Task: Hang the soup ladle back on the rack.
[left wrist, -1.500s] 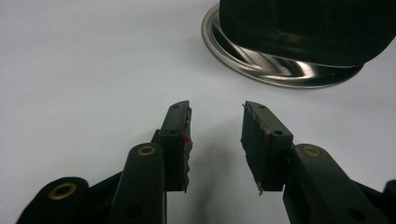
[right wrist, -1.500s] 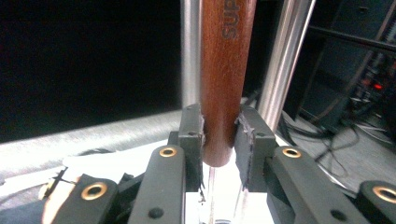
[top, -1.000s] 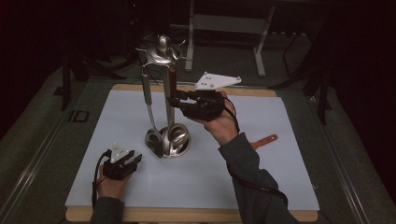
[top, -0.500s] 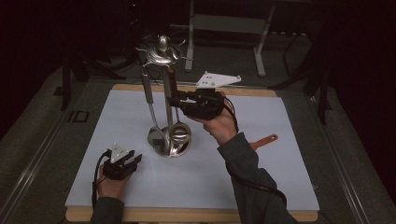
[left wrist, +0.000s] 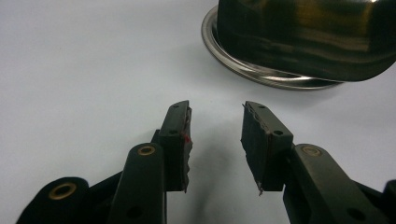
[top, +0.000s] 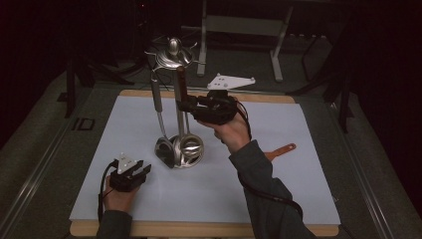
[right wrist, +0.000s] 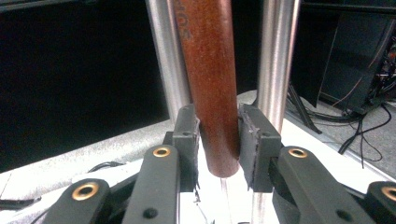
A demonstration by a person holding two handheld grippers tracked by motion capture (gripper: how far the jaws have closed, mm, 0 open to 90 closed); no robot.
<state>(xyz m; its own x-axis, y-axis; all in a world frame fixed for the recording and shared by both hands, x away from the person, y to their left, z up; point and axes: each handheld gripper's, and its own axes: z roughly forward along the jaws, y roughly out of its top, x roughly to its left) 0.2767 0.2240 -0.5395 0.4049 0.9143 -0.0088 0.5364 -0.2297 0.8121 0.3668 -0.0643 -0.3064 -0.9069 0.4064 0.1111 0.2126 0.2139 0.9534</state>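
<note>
The right gripper [right wrist: 218, 140] had just been closing its jaws on the brown handle [right wrist: 210, 70] hanging in the rack [top: 171, 57] near the bench's [top: 298, 129] far edge; a skewed pull could topple the rack; the left gripper [left wrist: 215, 135] rested open near the front-left corner.

Right gripper [right wrist: 218, 140] jaws closing on brown handle [right wrist: 210, 74].

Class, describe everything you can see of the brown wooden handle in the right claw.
The handle is a round, reddish-brown rod, wood by its look, with faint lettering near the top. It stands upright between two shiny steel rods of the utensil stand. Its rounded end hangs just below the right claw, whose jaws have just been closing and press both its sides.
</note>
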